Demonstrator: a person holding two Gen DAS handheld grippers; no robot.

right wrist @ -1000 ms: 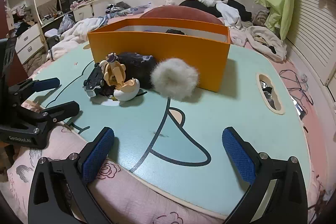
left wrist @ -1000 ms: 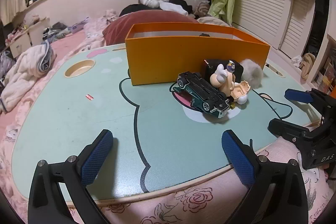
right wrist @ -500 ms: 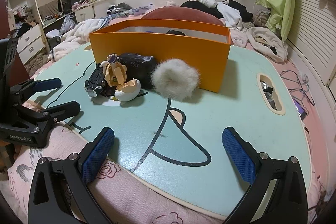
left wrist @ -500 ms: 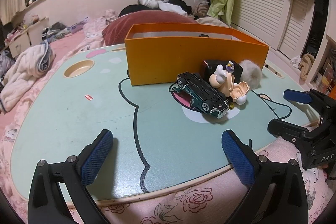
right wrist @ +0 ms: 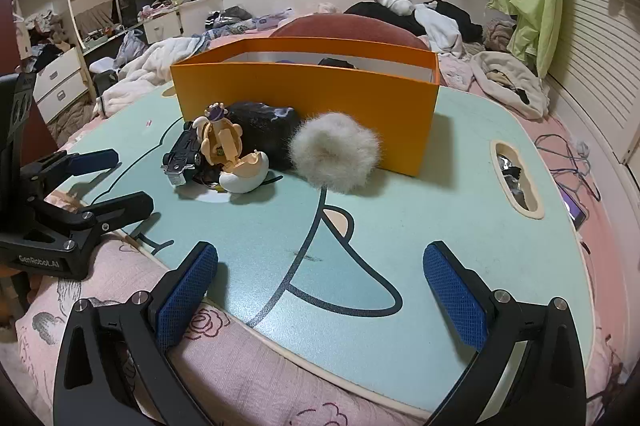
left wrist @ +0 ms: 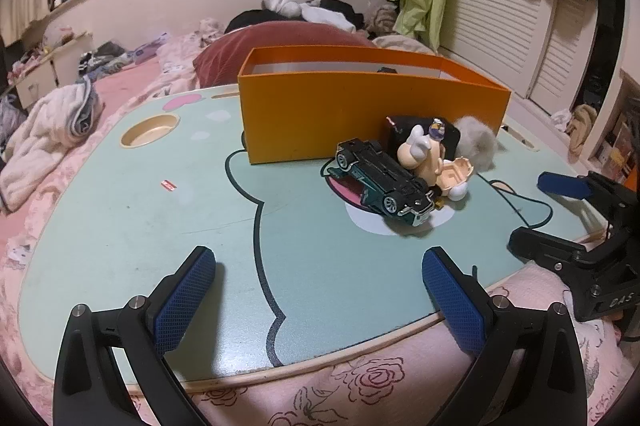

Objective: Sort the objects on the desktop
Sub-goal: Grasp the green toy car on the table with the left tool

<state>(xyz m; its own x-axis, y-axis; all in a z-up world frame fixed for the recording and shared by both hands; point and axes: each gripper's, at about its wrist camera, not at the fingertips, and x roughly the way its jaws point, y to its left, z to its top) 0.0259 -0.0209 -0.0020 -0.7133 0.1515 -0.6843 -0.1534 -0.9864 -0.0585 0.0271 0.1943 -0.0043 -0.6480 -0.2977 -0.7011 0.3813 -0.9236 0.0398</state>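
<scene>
Ahead of both grippers: sorting barely begun, judging by the loose pile.
Left gripper (left wrist: 318,286): fingers spread, empty, over the table's near edge.
Toy car (left wrist: 382,182): upside down, ahead and to the right.
Figurine (right wrist: 226,146): touching the car.
Fluffy ball (right wrist: 335,157): against the orange box (right wrist: 304,96).
Box contents: a few dark items, unclear.
Right gripper (right wrist: 320,290): spread, empty.

Bare table (left wrist: 304,246) between and ahead of both fingers, toy car (left wrist: 382,180), figurine (left wrist: 430,156) and fluffy ball (right wrist: 335,152) clustered beyond, orange box (left wrist: 360,122) walling behind.
</scene>
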